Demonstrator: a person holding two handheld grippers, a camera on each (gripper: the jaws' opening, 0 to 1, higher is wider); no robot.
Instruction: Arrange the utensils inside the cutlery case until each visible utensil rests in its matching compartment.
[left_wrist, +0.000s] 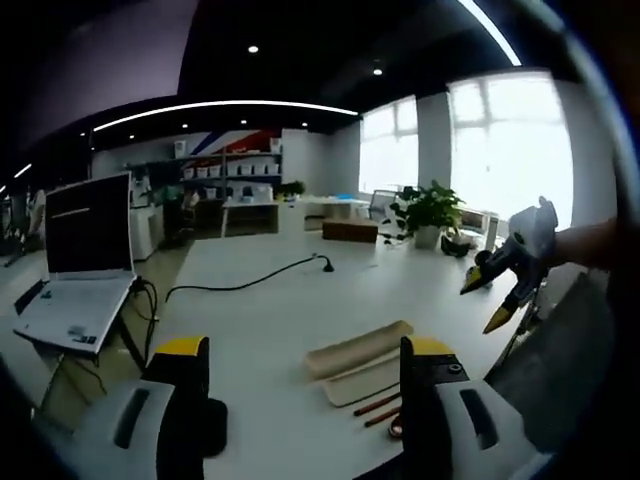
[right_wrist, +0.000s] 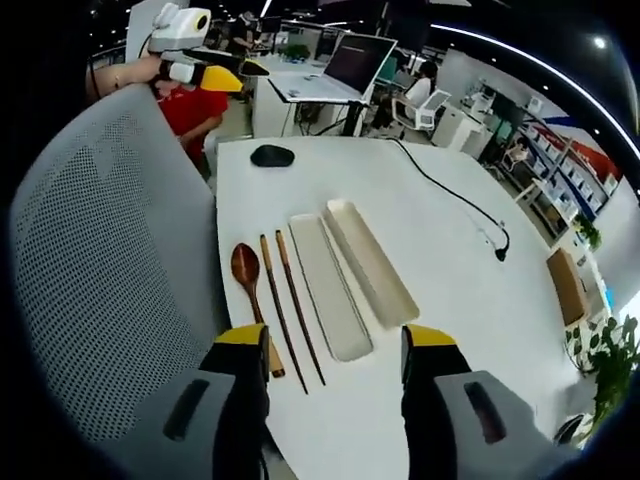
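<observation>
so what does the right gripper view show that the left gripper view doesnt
Right gripper view alone: a wooden spoon lying whole beside two chopsticks, a black mouse, and a grey mesh chair back. The left gripper hangs top left, jaws apart.

Left gripper view alone: a potted plant by bright windows, and the right gripper, jaws apart.

Both: the white table, the case tray and lid, a laptop and a black cable.
</observation>
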